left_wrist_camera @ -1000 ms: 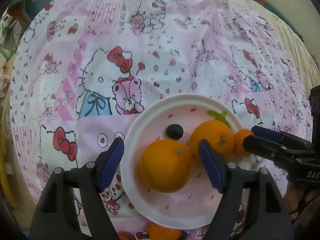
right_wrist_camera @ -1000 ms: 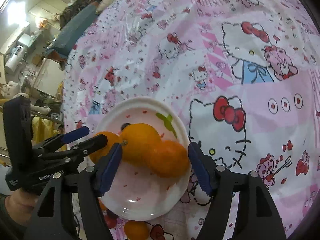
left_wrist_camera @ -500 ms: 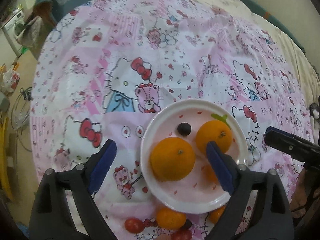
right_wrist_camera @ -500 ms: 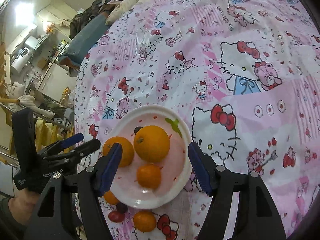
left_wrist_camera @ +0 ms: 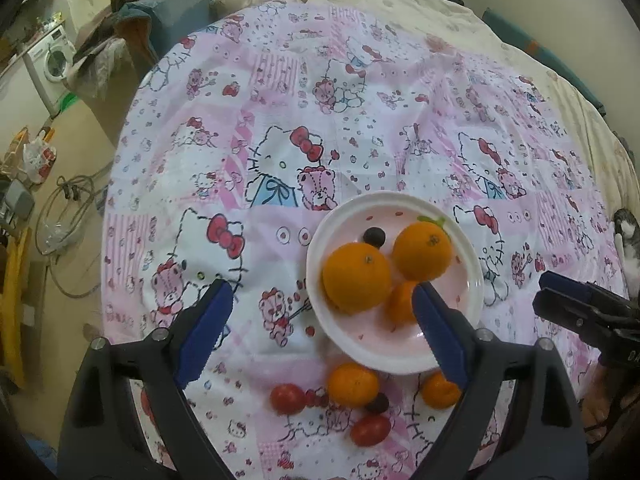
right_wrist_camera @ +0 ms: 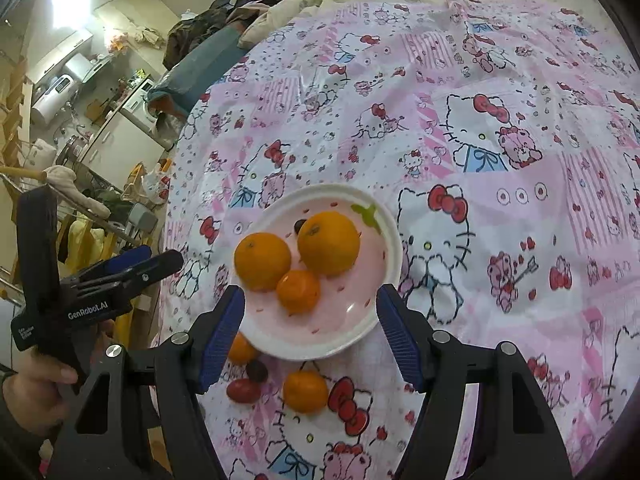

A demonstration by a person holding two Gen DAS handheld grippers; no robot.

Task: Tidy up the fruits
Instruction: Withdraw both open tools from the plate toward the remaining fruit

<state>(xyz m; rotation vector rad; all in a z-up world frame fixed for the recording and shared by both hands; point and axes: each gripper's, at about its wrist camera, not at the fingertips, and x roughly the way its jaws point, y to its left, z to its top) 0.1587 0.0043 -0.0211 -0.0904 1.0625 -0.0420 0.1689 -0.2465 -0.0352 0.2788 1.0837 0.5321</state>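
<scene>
A white plate (left_wrist_camera: 348, 216) (right_wrist_camera: 384, 240) on the Hello Kitty cloth holds two big oranges (left_wrist_camera: 356, 276) (right_wrist_camera: 328, 242), a small mandarin (right_wrist_camera: 298, 291) and a dark grape (left_wrist_camera: 374, 236). In front of the plate lie two mandarins (left_wrist_camera: 353, 384) (left_wrist_camera: 440, 390), two red tomatoes (left_wrist_camera: 287, 399) (left_wrist_camera: 370, 430) and a dark grape (left_wrist_camera: 377, 403). My left gripper (left_wrist_camera: 320, 336) is open and empty, above the cloth near the plate's front left. My right gripper (right_wrist_camera: 310, 330) is open and empty, above the plate's front edge.
The round table's cloth (left_wrist_camera: 360, 120) reaches a cream blanket (left_wrist_camera: 400, 4) at the back. The table edge drops off at the left to a cluttered floor with a washing machine (left_wrist_camera: 52, 64). A cat (left_wrist_camera: 628, 236) sits at the right edge.
Both grippers have pulled back and up from the plate. The right gripper released the small mandarin, which now lies on the plate. Loose fruit in front of the plate has come into view.
</scene>
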